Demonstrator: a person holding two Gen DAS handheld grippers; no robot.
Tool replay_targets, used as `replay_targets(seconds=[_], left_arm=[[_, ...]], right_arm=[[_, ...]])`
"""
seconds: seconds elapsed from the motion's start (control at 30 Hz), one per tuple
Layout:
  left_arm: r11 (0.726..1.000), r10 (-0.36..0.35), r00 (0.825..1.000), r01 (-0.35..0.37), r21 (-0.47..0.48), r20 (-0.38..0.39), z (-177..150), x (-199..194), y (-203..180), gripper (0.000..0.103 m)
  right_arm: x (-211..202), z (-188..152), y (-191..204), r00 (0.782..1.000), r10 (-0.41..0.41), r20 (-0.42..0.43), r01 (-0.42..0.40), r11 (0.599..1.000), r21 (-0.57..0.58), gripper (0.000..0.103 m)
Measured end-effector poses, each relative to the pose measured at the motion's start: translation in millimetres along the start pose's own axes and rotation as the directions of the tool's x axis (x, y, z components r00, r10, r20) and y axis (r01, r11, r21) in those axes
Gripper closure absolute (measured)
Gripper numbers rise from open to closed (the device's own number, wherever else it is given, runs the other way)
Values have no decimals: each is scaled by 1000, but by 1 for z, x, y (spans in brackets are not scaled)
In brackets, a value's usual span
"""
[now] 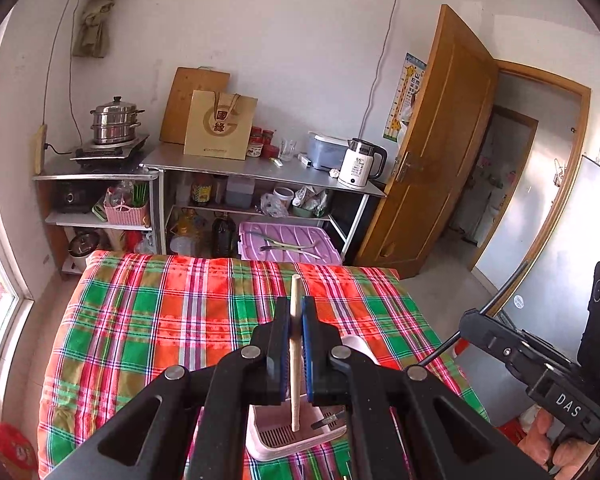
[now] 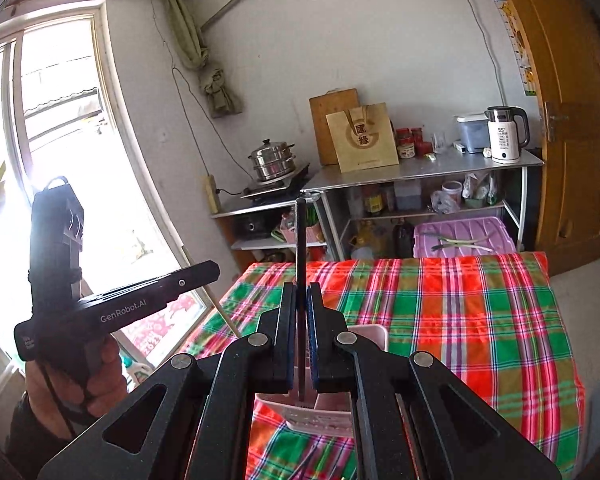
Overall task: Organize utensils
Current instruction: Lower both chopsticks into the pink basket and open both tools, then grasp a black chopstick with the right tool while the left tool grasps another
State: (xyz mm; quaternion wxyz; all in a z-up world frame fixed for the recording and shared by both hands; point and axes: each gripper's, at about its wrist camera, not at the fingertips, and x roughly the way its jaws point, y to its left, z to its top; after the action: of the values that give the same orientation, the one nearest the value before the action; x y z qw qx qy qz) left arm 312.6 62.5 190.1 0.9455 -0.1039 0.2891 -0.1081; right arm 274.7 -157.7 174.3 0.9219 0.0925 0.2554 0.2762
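While each claw is clamped shut, a pale wooden chopstick (image 1: 295,344) in the left claw (image 1: 296,344) and a dark slim utensil (image 2: 301,280) in the right claw (image 2: 301,340) are held upright above the pink slotted plastic holder (image 1: 276,440), low at frame centre.

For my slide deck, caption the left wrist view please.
Left hand-held gripper shut on a pale wooden chopstick, above a pink utensil holder on the plaid cloth.

I see bright daylight pouring through the window (image 2: 56,184), which blows out to white glare. Both fisheye views bend hard at the dark corners; the middle stays reasonably sharp.
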Motion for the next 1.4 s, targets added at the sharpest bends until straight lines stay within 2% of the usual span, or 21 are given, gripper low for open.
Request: replay_targets(seconds=[0.1,0.33,0.53,0.6,0.7,0.93,1.17,1.4], left_arm=[[1000,-9,1000,9,-23,-12,-8,12,9,98],[999,0,995,-4,-40,-103,-43,47,22,98],[999,25,991,-29,-26,-135,-61,53,29,96],[999,25,992,-29,-32,-126,-64,47,31,85],[999,20,996,-23,-37,-84,-66,29,33,76],[999,46,999,-46,-13,-13,-77,-14,28,75],[998,38,999,-39,39,28,-106,-53,15,75],[997,-1,1000,0,78,7,-151,-68,-2,75]], right_arm=[[12,-9,-2,1000,-7,-27,7,1000,2,98],[43,-41,-10,992,-12,-126,15,1000,21,98],[54,-56,-19,980,-10,-197,16,1000,27,98],[46,-58,-18,982,-22,-187,25,1000,16,92],[31,-59,-14,987,-19,-159,20,1000,6,84],[-6,-68,-9,993,-42,-113,41,999,-10,79],[-40,-84,-8,995,-56,-87,55,998,-13,77],[-57,-116,-14,991,-92,-95,92,996,-3,77]])
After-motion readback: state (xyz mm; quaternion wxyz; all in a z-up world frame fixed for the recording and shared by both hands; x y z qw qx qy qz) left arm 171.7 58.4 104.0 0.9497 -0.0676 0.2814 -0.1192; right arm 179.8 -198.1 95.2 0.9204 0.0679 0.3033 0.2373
